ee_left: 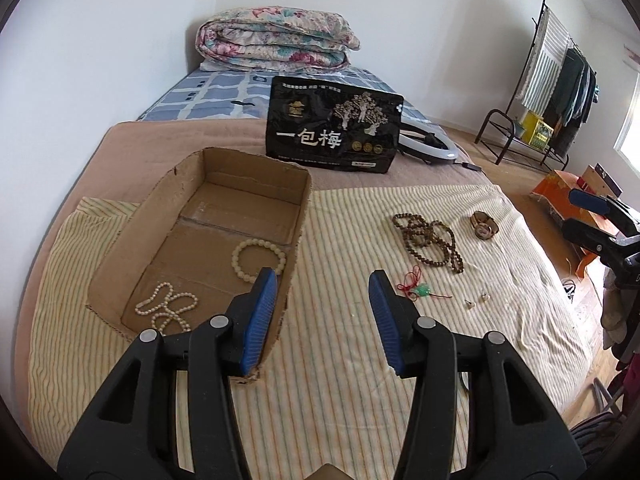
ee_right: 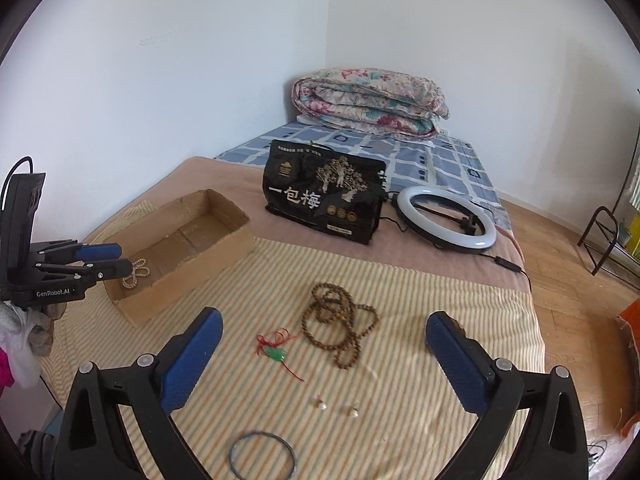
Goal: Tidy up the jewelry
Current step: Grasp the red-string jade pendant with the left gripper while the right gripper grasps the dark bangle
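An open cardboard box (ee_left: 296, 216) (ee_right: 224, 248) sits on the striped cloth. It holds a cream bead bracelet (ee_left: 259, 260) and a pearl necklace (ee_left: 166, 308) (ee_right: 136, 274). On the cloth lie a brown bead strand (ee_left: 430, 242) (ee_right: 340, 320), a green pendant on red cord (ee_left: 420, 289) (ee_right: 276, 354), two pearl earrings (ee_left: 476, 300) (ee_right: 338, 407), a gold watch (ee_left: 485, 225) and a thin blue bangle (ee_right: 262, 456). My left gripper (ee_left: 323, 316) (ee_right: 108, 260) is open and empty at the box's near right corner. My right gripper (ee_right: 324, 360) (ee_left: 588, 216) is open and empty above the pendant and earrings.
A black snack bag (ee_left: 334, 126) (ee_right: 324, 198) stands behind the box, with a ring light (ee_right: 446, 218) to its right. A folded floral quilt (ee_left: 276, 40) lies at the bed's far end. A clothes rack (ee_left: 552, 92) stands on the wooden floor to the right.
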Tool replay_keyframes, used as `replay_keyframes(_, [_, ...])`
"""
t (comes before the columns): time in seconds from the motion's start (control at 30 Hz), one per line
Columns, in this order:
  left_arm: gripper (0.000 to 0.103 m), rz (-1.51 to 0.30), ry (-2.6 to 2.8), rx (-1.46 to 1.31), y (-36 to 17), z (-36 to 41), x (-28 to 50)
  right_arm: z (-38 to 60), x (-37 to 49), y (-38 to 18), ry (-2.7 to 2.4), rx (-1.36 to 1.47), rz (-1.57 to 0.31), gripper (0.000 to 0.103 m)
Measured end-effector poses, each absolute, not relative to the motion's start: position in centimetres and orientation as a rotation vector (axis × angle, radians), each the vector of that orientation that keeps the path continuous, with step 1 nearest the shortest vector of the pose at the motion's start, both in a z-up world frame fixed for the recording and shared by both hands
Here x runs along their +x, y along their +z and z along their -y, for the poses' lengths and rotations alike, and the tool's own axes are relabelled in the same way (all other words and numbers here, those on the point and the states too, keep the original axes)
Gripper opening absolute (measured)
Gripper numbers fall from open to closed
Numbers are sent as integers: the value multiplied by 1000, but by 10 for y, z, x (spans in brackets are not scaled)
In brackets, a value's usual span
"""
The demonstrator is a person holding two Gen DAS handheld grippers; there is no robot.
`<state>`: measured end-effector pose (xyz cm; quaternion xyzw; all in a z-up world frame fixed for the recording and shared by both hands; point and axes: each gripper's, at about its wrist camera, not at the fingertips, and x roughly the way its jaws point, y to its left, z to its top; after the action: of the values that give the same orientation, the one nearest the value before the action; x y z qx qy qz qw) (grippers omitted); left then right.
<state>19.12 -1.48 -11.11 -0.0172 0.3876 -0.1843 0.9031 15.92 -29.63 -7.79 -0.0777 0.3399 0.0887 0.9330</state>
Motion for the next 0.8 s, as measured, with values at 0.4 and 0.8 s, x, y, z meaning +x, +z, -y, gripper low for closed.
replay_keyframes(0.4, [49, -843, -504, 15, -140, 82, 194, 323, 95, -145, 240, -161, -798, 103])
replay_keyframes(0.8, [49, -921, -624, 143, -197, 146, 213, 304, 72, -205, 269, -112, -843, 103])
